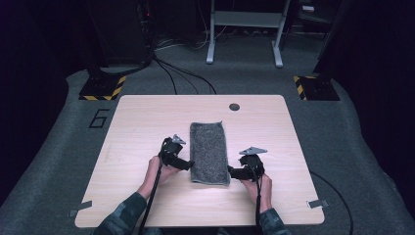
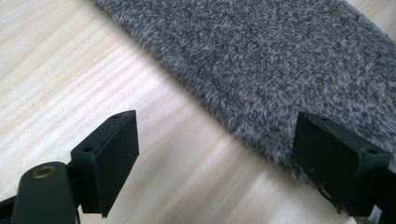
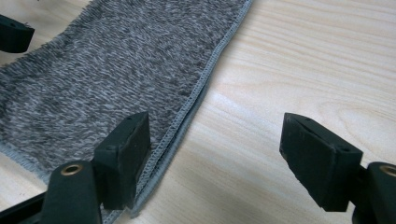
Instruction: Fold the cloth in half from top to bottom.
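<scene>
**A:** Any readable text from your end?

**B:** Nothing on the gear or the cloth. One mark I can read: a dark "6" (image 1: 99, 118) on the grey floor, just off the table's far-left corner. Yellow-black hazard striping on two stand bases (image 1: 103, 87) beyond the table, no lettering there.

**A:** Grippers, nearest first.

**B:** I see the right gripper (image 1: 233, 172) low at the near right corner of the folded grey towel (image 1: 209, 152). Jaws wide, nothing pinched. In the right gripper view one pad sits over the towel's stitched edge (image 3: 187, 105), the other over bare wood. Can't tell if the pad touches the fabric.

**A:** Left?

**B:** Left gripper (image 1: 188, 165) is at the towel's left long edge, a bit farther up. Jaws wide too, nothing clamped. In the left gripper view one pad is over bare table, the other over the towel's edge (image 2: 261, 60).

**A:** Towel position?

**B:** Flat on the light wooden table (image 1: 142, 117), roughly centre, long axis running away from me, between both grippers. Round dark grommet (image 1: 234, 106) farther back near the far edge.
</scene>
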{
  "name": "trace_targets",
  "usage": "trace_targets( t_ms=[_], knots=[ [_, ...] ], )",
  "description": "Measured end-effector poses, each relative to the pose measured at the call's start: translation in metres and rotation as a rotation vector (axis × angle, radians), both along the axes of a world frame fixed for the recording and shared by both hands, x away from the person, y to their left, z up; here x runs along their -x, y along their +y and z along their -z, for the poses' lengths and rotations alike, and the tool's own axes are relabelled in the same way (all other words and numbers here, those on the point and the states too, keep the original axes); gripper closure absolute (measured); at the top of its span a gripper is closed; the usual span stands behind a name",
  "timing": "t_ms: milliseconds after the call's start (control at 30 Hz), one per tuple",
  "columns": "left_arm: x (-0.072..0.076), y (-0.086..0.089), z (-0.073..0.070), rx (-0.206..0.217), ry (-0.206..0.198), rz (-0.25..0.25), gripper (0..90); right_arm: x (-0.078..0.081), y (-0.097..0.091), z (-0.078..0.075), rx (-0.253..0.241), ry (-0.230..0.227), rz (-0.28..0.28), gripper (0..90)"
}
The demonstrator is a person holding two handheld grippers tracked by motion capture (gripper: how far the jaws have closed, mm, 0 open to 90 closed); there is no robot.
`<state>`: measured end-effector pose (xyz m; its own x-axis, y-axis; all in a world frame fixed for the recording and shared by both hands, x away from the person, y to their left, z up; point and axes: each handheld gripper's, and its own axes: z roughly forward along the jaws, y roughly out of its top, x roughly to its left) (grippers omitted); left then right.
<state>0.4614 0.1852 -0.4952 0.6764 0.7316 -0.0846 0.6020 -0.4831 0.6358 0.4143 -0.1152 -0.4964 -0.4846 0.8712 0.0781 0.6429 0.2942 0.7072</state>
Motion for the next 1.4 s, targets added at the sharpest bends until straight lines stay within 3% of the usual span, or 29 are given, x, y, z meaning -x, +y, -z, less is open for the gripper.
trace_targets(
  t_ms=[200, 267, 667, 833, 867, 933, 1000, 1033, 1067, 1100, 1233, 1267, 1400],
  knots=[
    [0.014, 0.004, 0.000, 0.023, -0.008, 0.013, 13.4, 0.006, -0.001, -0.002, -0.036, 0.002, -0.012, 24.1],
    [0.023, 0.004, 0.002, 0.048, -0.013, 0.018, 13.5, 0.011, 0.000, -0.003, -0.039, -0.003, -0.030, 24.1],
    [0.033, 0.004, 0.008, 0.095, -0.009, 0.017, 13.8, 0.018, -0.001, -0.002, -0.052, 0.003, -0.059, 24.3],
    [0.013, 0.005, 0.001, 0.106, -0.009, -0.003, 14.1, 0.004, 0.001, -0.008, -0.046, -0.008, -0.069, 24.5],
    [-0.002, 0.006, -0.002, 0.120, 0.000, -0.017, 13.8, -0.006, 0.001, -0.011, -0.043, -0.014, -0.077, 24.5],
    [-0.006, 0.005, -0.003, 0.116, -0.005, -0.024, 13.4, -0.013, 0.003, -0.013, -0.047, -0.019, -0.082, 24.5],
    [-0.022, 0.006, -0.004, 0.134, 0.018, -0.039, 13.1, -0.022, 0.005, -0.016, -0.049, -0.010, -0.080, 24.4],
    [-0.032, 0.004, -0.005, 0.131, 0.018, -0.054, 13.3, -0.033, 0.008, -0.018, -0.055, -0.005, -0.087, 24.3],
    [-0.032, 0.004, -0.005, 0.131, 0.018, -0.054, 13.4, -0.033, 0.008, -0.018, -0.055, -0.005, -0.087, 24.3],
    [-0.040, 0.004, -0.006, 0.124, 0.021, -0.055, 13.7, -0.046, 0.012, -0.019, -0.048, -0.008, -0.090, 24.2],
    [-0.060, 0.000, -0.007, 0.100, 0.020, -0.081, 15.0, -0.061, 0.016, -0.018, -0.036, 0.004, -0.093, 23.7],
    [-0.067, 0.000, -0.007, 0.117, 0.034, -0.097, 14.9, -0.066, 0.016, -0.018, -0.038, 0.008, -0.098, 23.8],
    [-0.087, -0.002, -0.007, 0.118, 0.046, -0.125, 15.5, -0.085, 0.020, -0.018, -0.038, 0.019, -0.102, 23.7]
  ],
)
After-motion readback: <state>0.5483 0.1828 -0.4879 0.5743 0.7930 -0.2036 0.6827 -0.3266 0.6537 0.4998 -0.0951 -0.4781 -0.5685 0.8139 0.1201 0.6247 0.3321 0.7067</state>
